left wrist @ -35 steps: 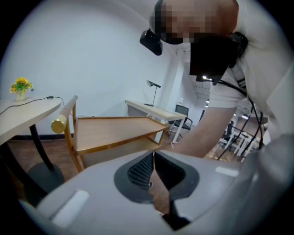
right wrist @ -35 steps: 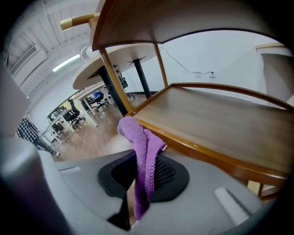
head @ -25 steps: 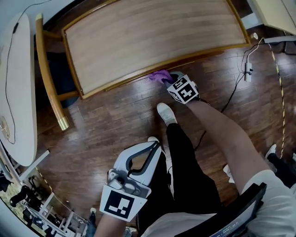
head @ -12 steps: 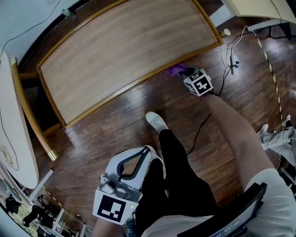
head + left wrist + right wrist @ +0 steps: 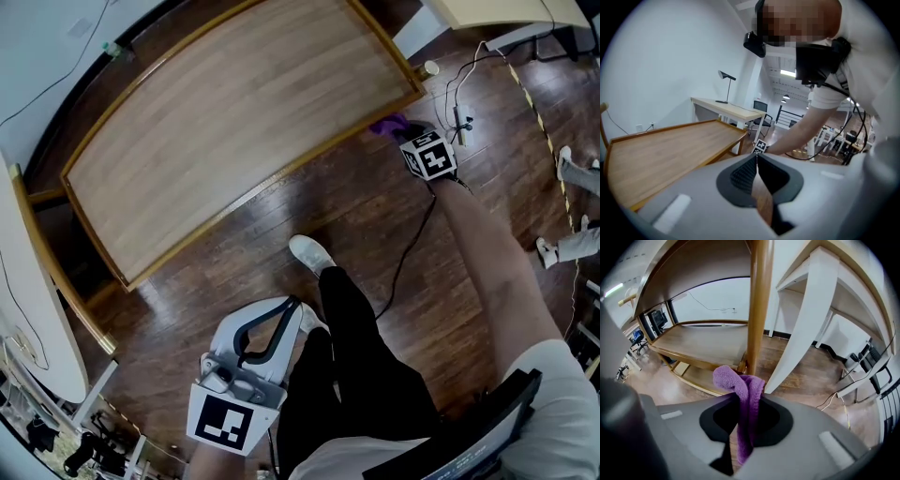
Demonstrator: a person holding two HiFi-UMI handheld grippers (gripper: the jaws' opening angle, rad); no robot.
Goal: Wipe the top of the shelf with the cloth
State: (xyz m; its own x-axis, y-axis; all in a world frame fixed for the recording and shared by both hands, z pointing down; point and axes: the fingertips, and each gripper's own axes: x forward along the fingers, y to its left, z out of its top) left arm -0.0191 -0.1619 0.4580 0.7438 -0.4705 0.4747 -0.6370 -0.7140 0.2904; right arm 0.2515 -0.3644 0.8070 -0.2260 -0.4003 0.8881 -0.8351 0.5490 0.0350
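The shelf's wooden top [image 5: 234, 122] fills the upper head view, framed by a raised rim. My right gripper [image 5: 403, 132] hangs just below the shelf's front right corner, shut on a purple cloth [image 5: 387, 125]. In the right gripper view the cloth [image 5: 743, 394] stands bunched between the jaws, close to the shelf's wooden corner post [image 5: 758, 305], with a lower shelf board [image 5: 703, 345] behind. My left gripper [image 5: 298, 306] is held low by the person's leg, shut and holding nothing. From the left gripper view [image 5: 757, 158] the shelf top [image 5: 661, 145] lies to the left.
A white desk [image 5: 811, 310] stands right beside the shelf's right end. A cable and power strip [image 5: 459, 117] lie on the wooden floor near my right gripper. The person's shoe [image 5: 310, 253] is in front of the shelf. A white table [image 5: 23, 309] is at the left.
My right gripper has carried the cloth rightward along the shelf's front edge to its right corner. The left gripper has stayed by the leg.
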